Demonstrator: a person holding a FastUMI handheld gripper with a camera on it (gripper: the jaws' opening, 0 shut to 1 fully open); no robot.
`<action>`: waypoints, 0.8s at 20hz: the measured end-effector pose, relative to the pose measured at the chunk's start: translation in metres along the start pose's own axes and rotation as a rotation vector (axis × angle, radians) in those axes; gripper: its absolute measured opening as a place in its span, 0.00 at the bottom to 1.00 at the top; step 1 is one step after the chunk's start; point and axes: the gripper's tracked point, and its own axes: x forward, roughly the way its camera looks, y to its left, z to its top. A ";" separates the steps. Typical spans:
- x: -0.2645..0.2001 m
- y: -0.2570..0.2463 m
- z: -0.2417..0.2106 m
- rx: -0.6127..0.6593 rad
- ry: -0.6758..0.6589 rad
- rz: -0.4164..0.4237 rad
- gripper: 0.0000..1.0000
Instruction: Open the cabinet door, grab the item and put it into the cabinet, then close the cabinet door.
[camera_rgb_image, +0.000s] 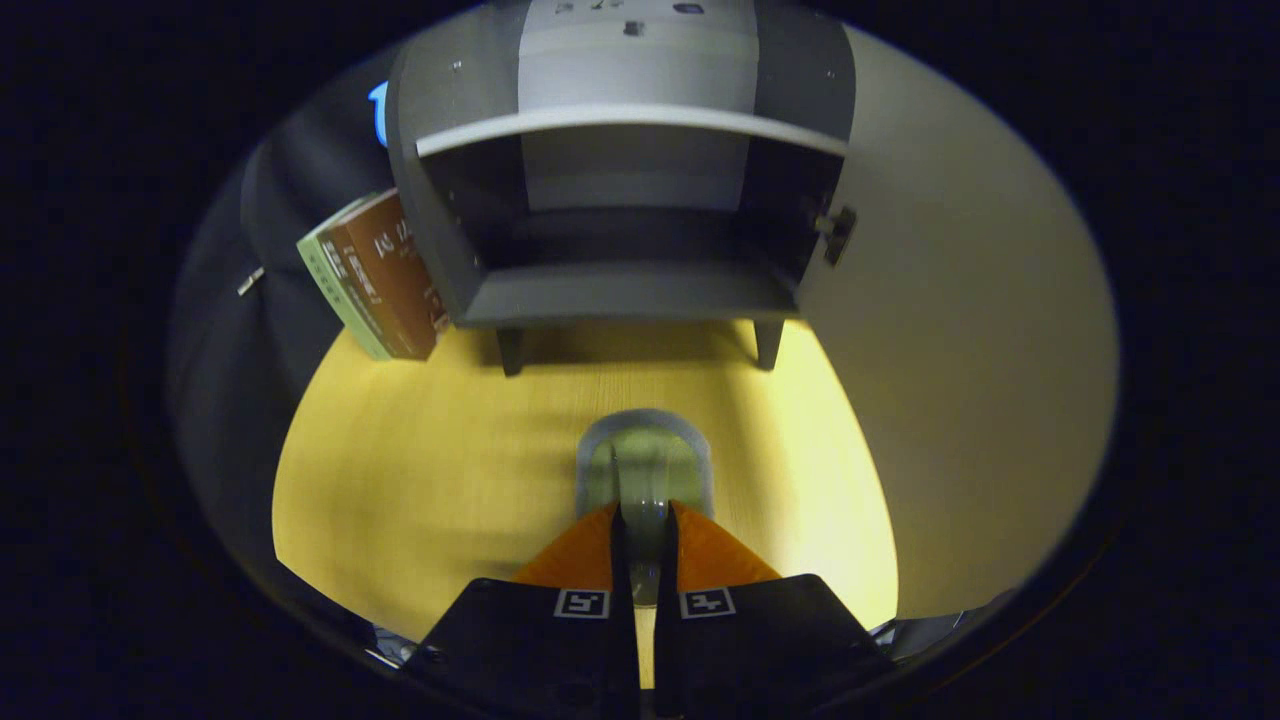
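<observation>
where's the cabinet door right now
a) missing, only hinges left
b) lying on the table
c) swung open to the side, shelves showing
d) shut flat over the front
c: the cabinet shows its bare shelf and inside, and the door stands swung out beside it, while the gripper has its fingers closed on a clear cup over the yellow table.
</observation>
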 end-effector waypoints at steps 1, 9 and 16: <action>-0.006 0.004 0.014 0.008 -0.037 0.004 0.11; -0.062 0.024 0.160 0.001 -0.357 0.024 0.10; -0.091 0.034 0.273 0.005 -0.570 0.042 0.11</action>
